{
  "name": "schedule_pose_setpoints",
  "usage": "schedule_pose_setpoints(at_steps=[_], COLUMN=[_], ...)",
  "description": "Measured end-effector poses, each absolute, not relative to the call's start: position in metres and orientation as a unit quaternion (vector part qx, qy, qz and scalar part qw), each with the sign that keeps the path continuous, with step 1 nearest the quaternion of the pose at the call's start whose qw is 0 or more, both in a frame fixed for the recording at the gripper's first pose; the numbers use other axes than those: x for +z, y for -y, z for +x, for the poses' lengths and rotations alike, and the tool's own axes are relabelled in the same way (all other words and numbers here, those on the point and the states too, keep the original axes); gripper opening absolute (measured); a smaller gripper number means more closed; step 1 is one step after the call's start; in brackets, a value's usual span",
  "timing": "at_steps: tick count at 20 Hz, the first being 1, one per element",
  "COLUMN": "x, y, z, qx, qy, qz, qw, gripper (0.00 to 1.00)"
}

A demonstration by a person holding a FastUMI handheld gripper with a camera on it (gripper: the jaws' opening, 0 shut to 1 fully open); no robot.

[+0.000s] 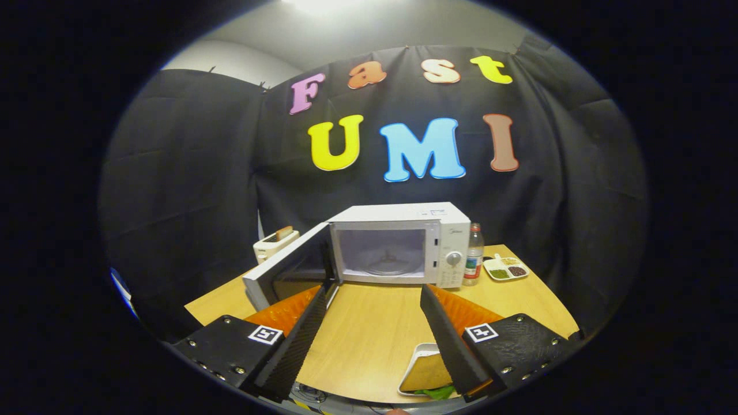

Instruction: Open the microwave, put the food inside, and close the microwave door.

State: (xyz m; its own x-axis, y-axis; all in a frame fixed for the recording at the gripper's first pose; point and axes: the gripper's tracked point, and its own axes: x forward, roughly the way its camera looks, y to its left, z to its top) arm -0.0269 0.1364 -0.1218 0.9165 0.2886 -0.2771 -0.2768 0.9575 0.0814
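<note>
Microwave (403,245) at 12 o'clock beyond the fingers, door (286,266) swung wide to its left, cavity bare. Gripper (369,340) spread wide, holding nothing, touching nothing. Food tray (424,374) on table (369,323) low at 5 o'clock, just inside the right finger (450,340).

Wooden tabletop (375,328): open microwave (403,245) far centre, toaster (275,243) far left, bottle (474,255) and sectioned dish (505,268) right, food tray (425,376) near edge.
</note>
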Motion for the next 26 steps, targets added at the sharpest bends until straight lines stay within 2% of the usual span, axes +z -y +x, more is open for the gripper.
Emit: schedule_pose_setpoints(at_steps=[8,15,24,26], x=[-0.171,-0.222,-0.284,-0.294], y=[-0.065,-0.029,-0.03,-0.034], z=[-0.007,-0.005,-0.028,-0.033], qx=[0.108,0.105,0.139,0.143], qy=[-0.212,-0.283,-0.419,-0.452], qz=[0.091,0.144,0.232,0.244], qw=[0.967,0.942,0.867,0.846], gripper=[0.99,0.99,0.99,0.94])
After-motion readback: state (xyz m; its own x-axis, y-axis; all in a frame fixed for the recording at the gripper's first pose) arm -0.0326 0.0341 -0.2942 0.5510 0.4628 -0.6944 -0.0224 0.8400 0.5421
